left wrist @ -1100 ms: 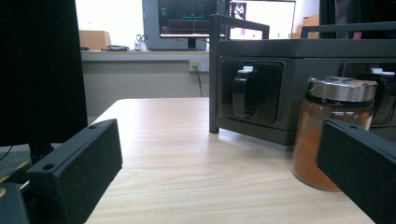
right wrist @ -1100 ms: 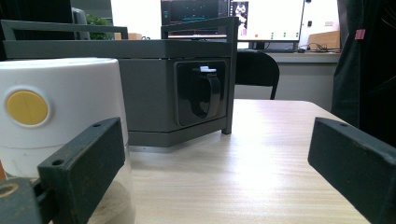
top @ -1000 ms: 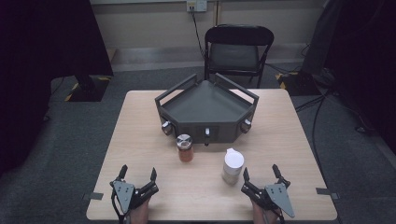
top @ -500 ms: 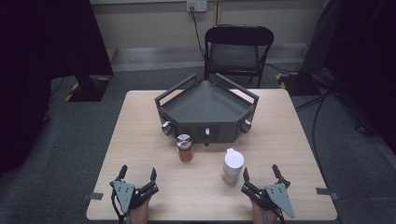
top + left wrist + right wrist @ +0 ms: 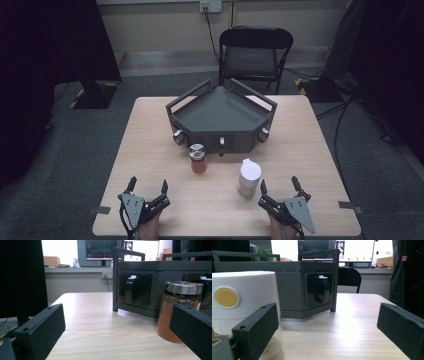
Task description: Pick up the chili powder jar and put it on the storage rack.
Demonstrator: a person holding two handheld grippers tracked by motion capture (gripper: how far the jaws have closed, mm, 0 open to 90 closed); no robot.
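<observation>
While both tools rest at the near edge of the bench (image 5: pixel 310 150), the left tool (image 5: pixel 147 186) has its jaws spread wide and grips nothing, and the right tool (image 5: pixel 276 186) is likewise wide open and empty. The spice jar (image 5: pixel 197 158) with orange powder and a metal lid stands ahead of the left tool, just before the dark rack (image 5: pixel 220 107). The white-lidded jar (image 5: pixel 248 177) stands near the right tool, ahead and to its left.
</observation>
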